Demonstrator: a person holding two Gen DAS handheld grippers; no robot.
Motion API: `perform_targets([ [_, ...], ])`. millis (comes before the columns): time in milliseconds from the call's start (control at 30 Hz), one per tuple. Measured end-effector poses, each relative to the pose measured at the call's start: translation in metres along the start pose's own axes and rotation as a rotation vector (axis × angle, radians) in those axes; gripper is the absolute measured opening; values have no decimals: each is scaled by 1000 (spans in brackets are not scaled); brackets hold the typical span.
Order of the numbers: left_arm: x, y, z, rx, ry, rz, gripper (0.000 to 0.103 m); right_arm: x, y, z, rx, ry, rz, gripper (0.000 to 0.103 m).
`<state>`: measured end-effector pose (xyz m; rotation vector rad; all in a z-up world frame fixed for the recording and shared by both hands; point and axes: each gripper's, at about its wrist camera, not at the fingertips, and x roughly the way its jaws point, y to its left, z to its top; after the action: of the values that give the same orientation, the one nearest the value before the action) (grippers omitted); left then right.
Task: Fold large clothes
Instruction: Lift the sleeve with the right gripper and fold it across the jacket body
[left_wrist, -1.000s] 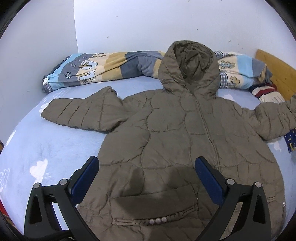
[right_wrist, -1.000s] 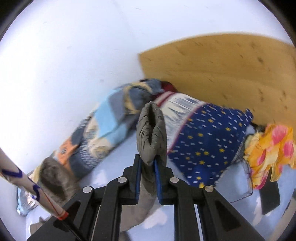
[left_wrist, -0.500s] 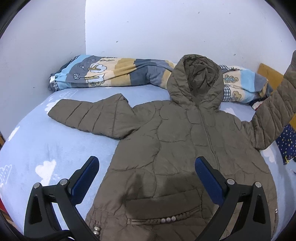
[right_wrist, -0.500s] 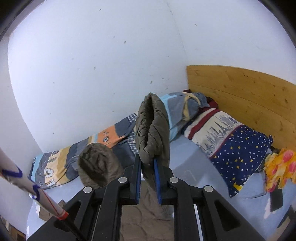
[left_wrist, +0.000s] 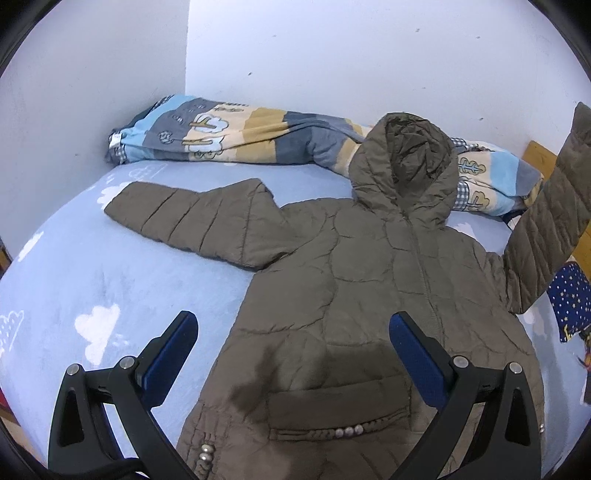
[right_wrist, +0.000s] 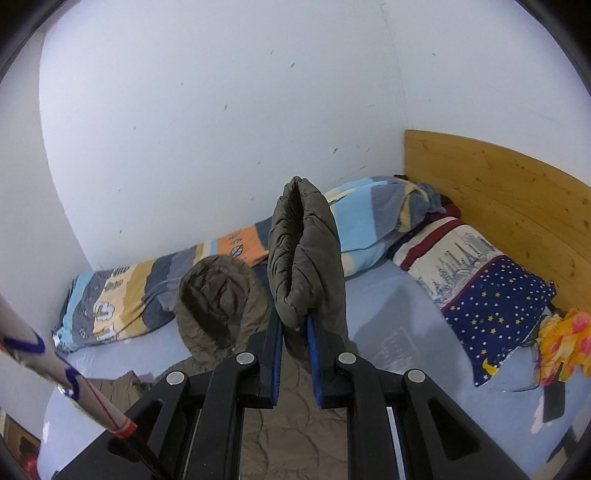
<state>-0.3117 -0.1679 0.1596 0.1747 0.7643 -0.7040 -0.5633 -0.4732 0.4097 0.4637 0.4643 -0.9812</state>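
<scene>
Right sleeve lifted for the first fold of the olive-brown quilted hooded jacket (left_wrist: 369, 295).

The jacket lies front-up and zipped on the pale blue cloud-print bed sheet (left_wrist: 92, 280), hood toward the wall; the right gripper (right_wrist: 295, 332) is clamped on the cuff of the jacket's right sleeve (right_wrist: 303, 254), holding it up off the bed; the left gripper (left_wrist: 291, 354) hovers over the lower front with its jaws spread wide, holding nothing; to do this step well, I judge the sleeve should be carried across the chest and laid flat along the zip line, the free gripper pinning the body so the padding does not drag or bunch; the left sleeve (left_wrist: 192, 218) waits flat on the sheet; no brand, label or legible writing shows anywhere.
</scene>
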Motion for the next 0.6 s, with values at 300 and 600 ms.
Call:
perform_targets([
  [300, 3, 18, 3, -48, 16, 8, 103, 36, 60, -38, -80, 74, 54, 14],
  [600, 11, 27, 2, -73, 48, 11, 103, 99, 113, -98, -125, 193, 98, 14],
])
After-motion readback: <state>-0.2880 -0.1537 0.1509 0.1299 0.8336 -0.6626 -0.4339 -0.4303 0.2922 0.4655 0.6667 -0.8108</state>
